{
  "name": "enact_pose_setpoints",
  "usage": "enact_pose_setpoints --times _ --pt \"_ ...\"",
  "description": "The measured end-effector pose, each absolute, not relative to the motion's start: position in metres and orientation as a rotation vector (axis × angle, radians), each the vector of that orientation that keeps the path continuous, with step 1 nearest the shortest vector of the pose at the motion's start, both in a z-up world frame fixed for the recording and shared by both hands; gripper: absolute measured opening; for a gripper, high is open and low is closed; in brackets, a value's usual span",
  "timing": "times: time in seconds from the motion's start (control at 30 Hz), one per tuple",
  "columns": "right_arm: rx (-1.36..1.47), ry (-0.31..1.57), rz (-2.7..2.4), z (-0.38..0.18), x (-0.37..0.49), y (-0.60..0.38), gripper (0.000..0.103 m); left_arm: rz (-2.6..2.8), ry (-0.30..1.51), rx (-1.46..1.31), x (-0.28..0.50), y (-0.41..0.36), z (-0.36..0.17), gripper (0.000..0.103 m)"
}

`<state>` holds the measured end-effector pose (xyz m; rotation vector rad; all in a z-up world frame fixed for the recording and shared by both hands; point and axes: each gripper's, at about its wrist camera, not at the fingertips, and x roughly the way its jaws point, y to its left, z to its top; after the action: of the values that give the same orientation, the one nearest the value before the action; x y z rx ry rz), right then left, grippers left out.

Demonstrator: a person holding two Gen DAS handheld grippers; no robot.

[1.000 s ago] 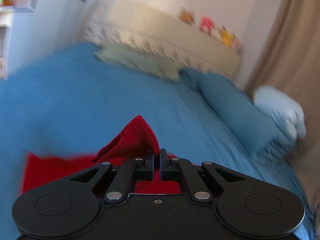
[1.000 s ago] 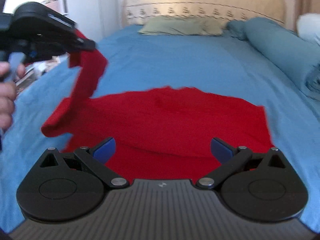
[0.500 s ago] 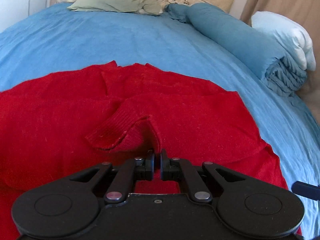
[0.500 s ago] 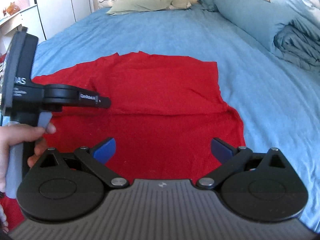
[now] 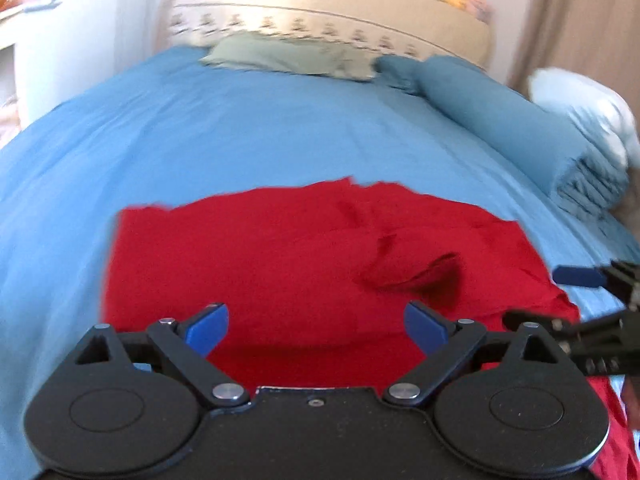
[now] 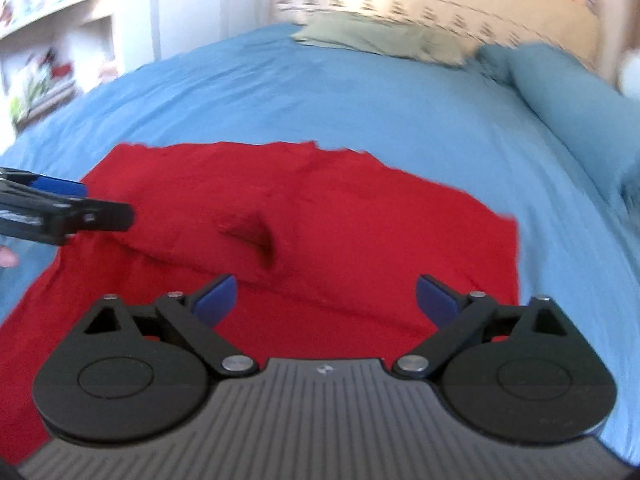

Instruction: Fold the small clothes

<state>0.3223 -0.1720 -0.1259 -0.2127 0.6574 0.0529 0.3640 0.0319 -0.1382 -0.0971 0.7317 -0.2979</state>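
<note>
A red knit garment (image 5: 280, 256) lies spread on the blue bed sheet (image 5: 200, 128), with its sleeve cuff (image 5: 416, 276) folded in across the body. It also shows in the right wrist view (image 6: 360, 232), cuff (image 6: 252, 236) near the middle. My left gripper (image 5: 316, 326) is open and empty above the garment's near edge. My right gripper (image 6: 326, 300) is open and empty above the near hem. Each gripper shows at the edge of the other's view, the left one (image 6: 64, 210) and the right one (image 5: 588, 300).
A green-grey pillow (image 5: 288, 58) and a patterned headboard (image 5: 332, 24) lie at the far end. A rolled blue duvet (image 5: 512, 120) and a white pillow (image 5: 584, 104) lie along the right side. White cabinets (image 6: 80, 40) stand to the left of the bed.
My left gripper carried the sleeve over the body, let it go and opened, then drew back. The sleeve now rests on the garment. My right gripper stayed open and shifted.
</note>
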Motion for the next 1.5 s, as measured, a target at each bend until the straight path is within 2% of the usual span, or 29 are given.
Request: enact_pose_setpoints --times 0.03,0.1,0.23,0.33,0.43,0.5,0.57,0.67,0.97,1.27,1.5 --pt "-0.246 0.667 0.068 -0.128 0.331 -0.164 0.1 -0.28 0.73 -0.12 0.361 0.042 -0.143 0.097" --pt "-0.301 0.692 0.072 -0.132 0.349 -0.153 0.088 -0.255 0.722 -0.167 0.353 0.057 -0.15 0.097" --pt "-0.42 0.735 0.096 -0.141 0.382 -0.131 0.077 -0.246 0.771 -0.197 0.354 0.074 -0.163 0.097" --pt "-0.479 0.746 0.123 -0.144 0.397 -0.115 0.075 -0.257 0.759 -0.233 0.356 0.085 -0.161 0.097" --pt "-0.548 0.751 0.131 -0.149 0.408 -0.1 0.067 -0.271 0.756 -0.252 0.356 0.091 -0.158 0.097" --pt "-0.585 0.764 0.143 -0.155 0.415 -0.089 0.051 -0.273 0.755 -0.243 0.356 0.091 -0.158 0.097" --pt "-0.62 0.792 0.148 -0.16 0.424 -0.084 0.032 -0.268 0.754 -0.232 0.35 0.097 -0.16 0.097" --pt "-0.637 0.81 0.142 -0.162 0.428 -0.079 0.022 -0.273 0.739 -0.225 0.347 0.097 -0.16 0.097" --pt "-0.504 0.746 0.08 -0.123 0.424 -0.1 0.021 -0.304 0.733 -0.204 0.345 0.089 -0.16 0.097" --pt "-0.257 0.637 -0.119 -0.059 0.438 -0.188 0.021 -0.302 0.742 -0.189 0.346 0.089 -0.163 0.097" --pt "-0.179 0.693 -0.262 -0.087 0.426 -0.253 0.021 -0.311 0.752 -0.183 0.348 0.086 -0.168 0.097"
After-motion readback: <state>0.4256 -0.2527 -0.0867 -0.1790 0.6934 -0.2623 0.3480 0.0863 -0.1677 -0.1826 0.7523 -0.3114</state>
